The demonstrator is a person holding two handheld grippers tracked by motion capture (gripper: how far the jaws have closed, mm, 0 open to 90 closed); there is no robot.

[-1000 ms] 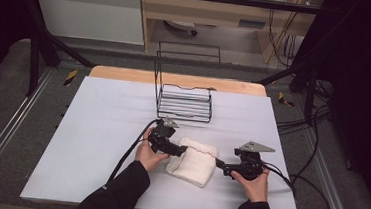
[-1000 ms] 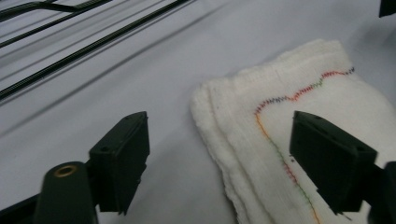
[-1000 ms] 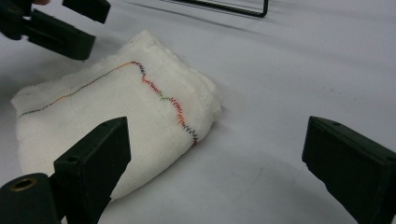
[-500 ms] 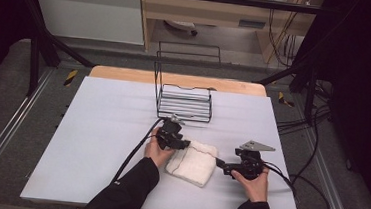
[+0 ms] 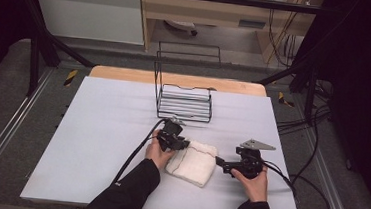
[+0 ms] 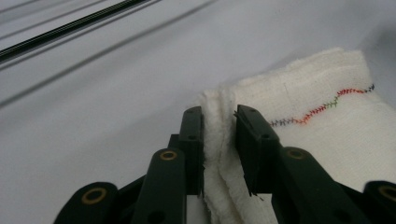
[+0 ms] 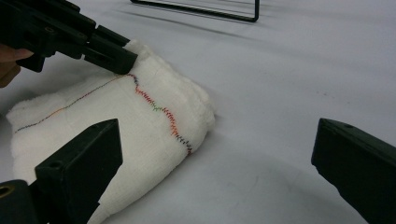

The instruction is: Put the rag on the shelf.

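Seen from the high view: a folded white towel [image 5: 192,161] lying flat on the pale worktop [image 5: 96,127], near the front edge, between the two hands. Behind it, toward the far edge and well apart, an upright black wire rack [image 5: 184,92]. At the towel's far left corner, the left tongs [image 5: 184,144], held by the left hand [image 5: 157,152] in a dark sleeve. Just beside the towel's right edge, the right tongs [image 5: 217,160], held by the right hand [image 5: 252,181], with a grey three-cornered plate on top and a black cable trailing off to the right.

Shown close in the left gripper view, and too small to judge from above: left tongs [image 6: 219,135] pinched on the layered edge of the towel [image 6: 322,121], both black jaws pressing the thick fold between them. Also clear here, a wavy line of coloured stitching running across the cloth.

From the right gripper view: right tongs [image 7: 215,163] wide open, jaws far apart, gripping nothing; the towel [image 7: 116,126] partly between and ahead of them, the left jaw over its near part. Farther off, the other tongs [image 7: 119,58] biting the towel's far corner, with a fingertip at the frame's left edge. Same stitched line visible, bending over the fold. At the top, the base bar of the rack [image 7: 205,11].
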